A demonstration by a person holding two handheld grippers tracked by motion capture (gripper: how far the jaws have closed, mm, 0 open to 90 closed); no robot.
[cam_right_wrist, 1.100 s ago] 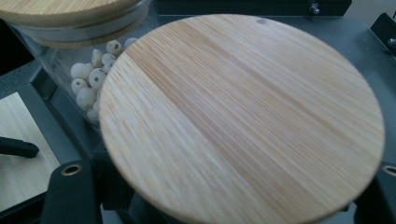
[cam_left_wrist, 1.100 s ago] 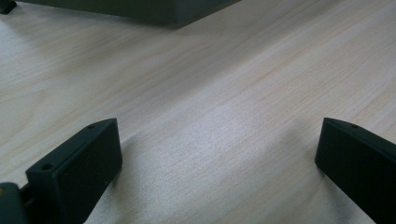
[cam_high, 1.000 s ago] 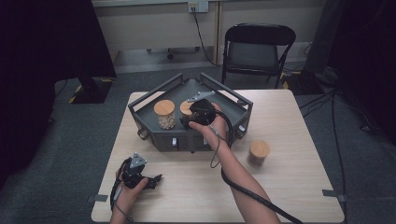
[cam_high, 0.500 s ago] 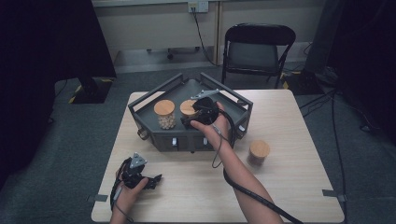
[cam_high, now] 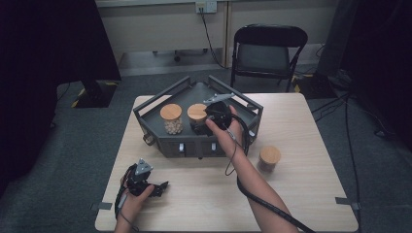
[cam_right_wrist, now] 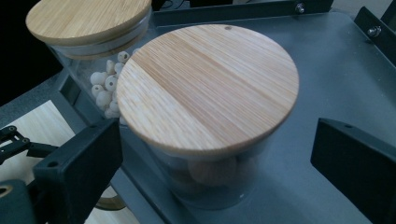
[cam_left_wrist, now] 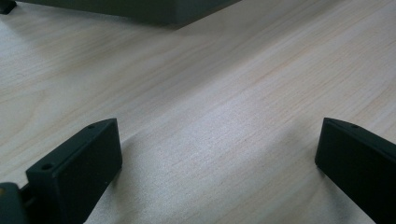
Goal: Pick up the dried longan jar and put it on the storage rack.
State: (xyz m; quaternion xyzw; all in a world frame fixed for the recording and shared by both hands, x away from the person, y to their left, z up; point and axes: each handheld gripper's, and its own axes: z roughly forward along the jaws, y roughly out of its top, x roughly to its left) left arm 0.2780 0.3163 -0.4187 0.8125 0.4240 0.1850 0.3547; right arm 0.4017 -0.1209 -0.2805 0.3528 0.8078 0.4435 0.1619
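A dark grey tray (cam_high: 160, 94) stands at the table's middle back. It holds two glass jars with bamboo lids: one with small white beads (cam_high: 171, 116) (cam_right_wrist: 88, 18) and, to its right, one with larger tan balls (cam_high: 197, 114) (cam_right_wrist: 208, 88). My right gripper (cam_high: 204, 121) (cam_right_wrist: 217, 140) reaches over the tray's front wall. Its jaws have just been opening and now stand open on either side of the tan-ball jar, with the pads off the glass. The left gripper (cam_high: 160, 187) (cam_left_wrist: 219, 144) rests open on bare wood near the front left.
A third lidded jar (cam_high: 269, 158) stands on the table to the right of the tray. A black folding chair (cam_high: 269, 48) is behind the table. The right gripper's cable (cam_high: 233, 155) hangs down along the forearm.
The right hand has shifted slightly right and back over the tray, so more of the tan-ball jar's lid shows. The left gripper has stayed where it was.
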